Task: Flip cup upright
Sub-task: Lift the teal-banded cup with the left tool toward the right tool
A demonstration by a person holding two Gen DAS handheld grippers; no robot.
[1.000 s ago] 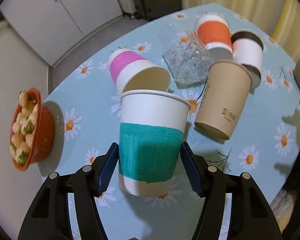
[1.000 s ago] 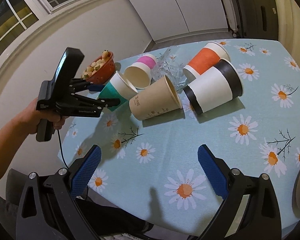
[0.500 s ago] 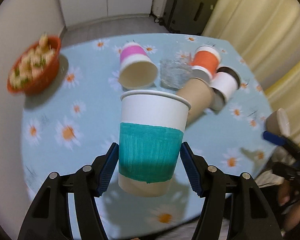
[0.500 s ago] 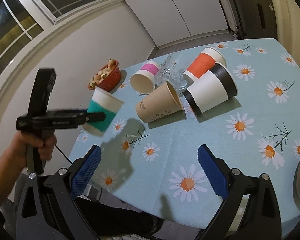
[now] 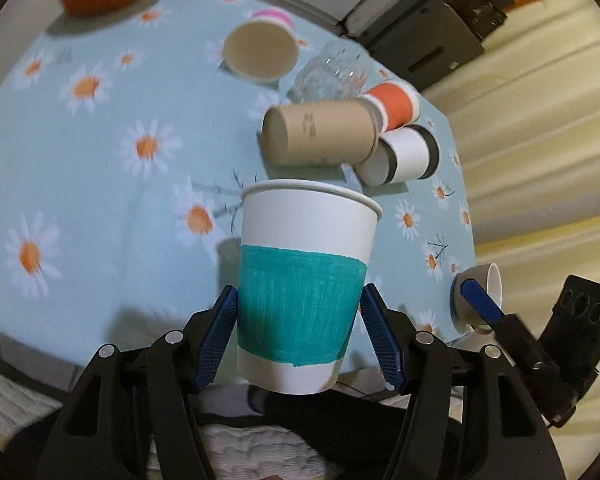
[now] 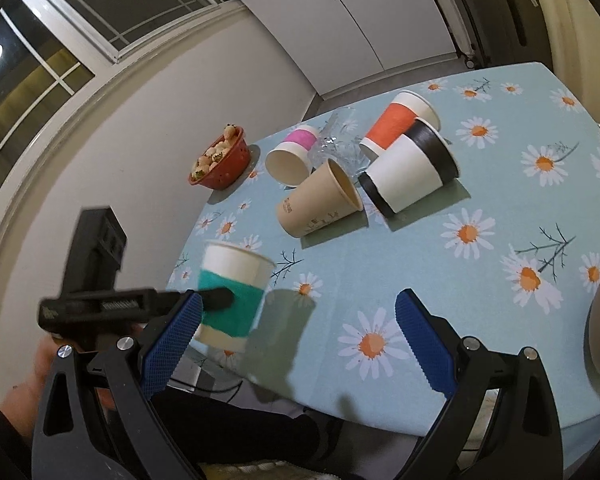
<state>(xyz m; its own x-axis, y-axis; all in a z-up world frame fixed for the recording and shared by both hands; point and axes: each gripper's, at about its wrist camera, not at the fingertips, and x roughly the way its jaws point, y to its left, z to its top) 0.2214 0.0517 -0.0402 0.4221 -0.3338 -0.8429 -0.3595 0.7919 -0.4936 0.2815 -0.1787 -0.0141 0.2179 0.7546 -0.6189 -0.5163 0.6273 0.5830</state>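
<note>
Table covered with a light blue daisy-print cloth. Lying on their sides in a close cluster: pink cup, glass, orange cup, black-banded white cup, brown cup. The brown cup's rim is just beside the black-banded cup's base. Red bowl holding small pale items stands near the table's edge, apart from the cluster. White cabinets behind.
</note>
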